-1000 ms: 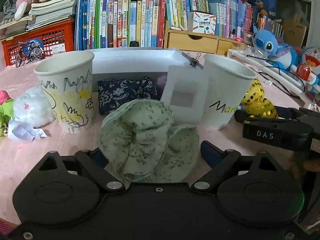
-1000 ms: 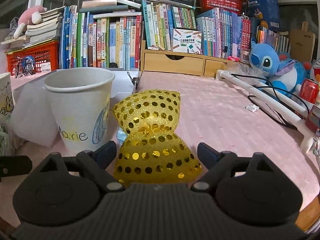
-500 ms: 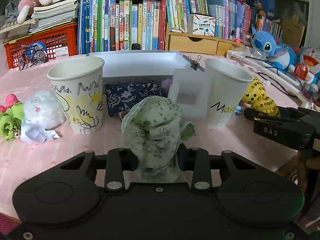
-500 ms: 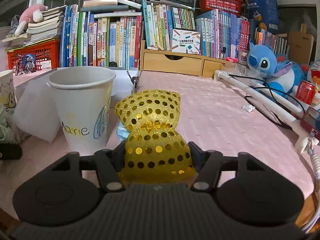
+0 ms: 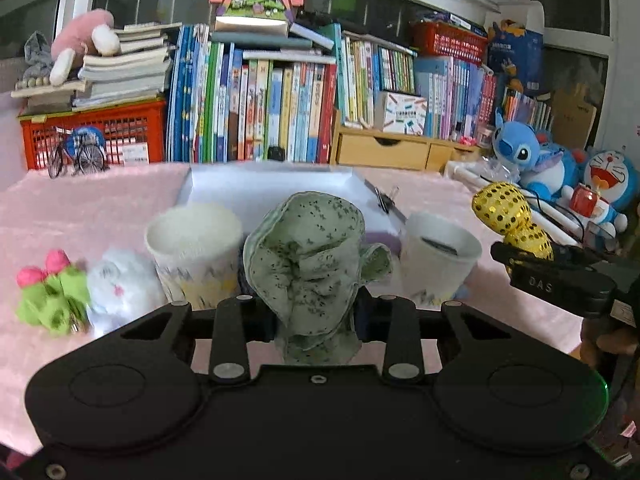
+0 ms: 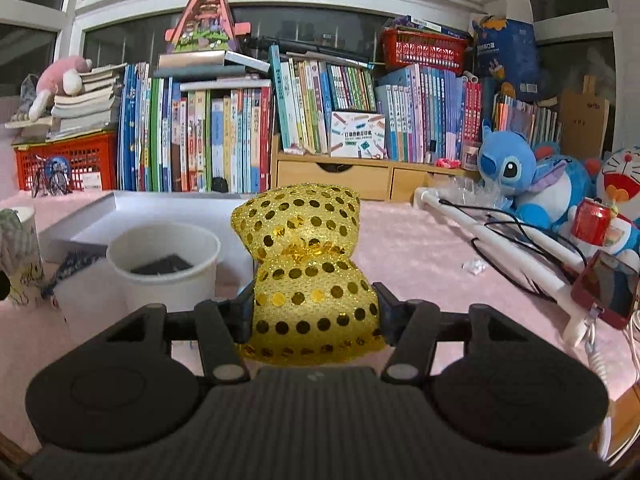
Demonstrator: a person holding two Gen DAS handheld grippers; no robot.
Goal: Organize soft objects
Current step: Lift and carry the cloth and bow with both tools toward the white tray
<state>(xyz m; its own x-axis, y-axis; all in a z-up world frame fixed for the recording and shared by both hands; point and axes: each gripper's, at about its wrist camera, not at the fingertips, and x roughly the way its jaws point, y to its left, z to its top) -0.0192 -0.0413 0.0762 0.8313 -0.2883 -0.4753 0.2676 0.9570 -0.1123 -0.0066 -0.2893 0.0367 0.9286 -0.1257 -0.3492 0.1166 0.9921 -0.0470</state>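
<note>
Both grippers have something pinched right now. The left gripper (image 5: 318,316) is squeezed down narrow on a pale green fabric scrunchie with tiny dark flecks (image 5: 308,264), which bunches up above the fingers and is clear of the pink fuzzy tablecloth (image 5: 88,200).

In the left wrist view there's a white paper cup with yellow and black doodles (image 5: 196,252) at about 10 o'clock from the scrunchie, and a second white paper cup with something dark inside (image 5: 438,256) at about 3 o'clock. A white shallow tray (image 5: 272,188) sits behind them at 12 o'clock. At about 9 o'clock, a fluffy white plush (image 5: 120,284) and a green-and-pink soft flower bunch (image 5: 52,296) lie on the cloth.

The right gripper (image 6: 316,314) is clamped on a gold sequinned fabric bow (image 6: 304,264), its pads pressing the lower lobe from both sides, about half-wide. The bow stands upright, with that second cup at about 9 o'clock.
</note>
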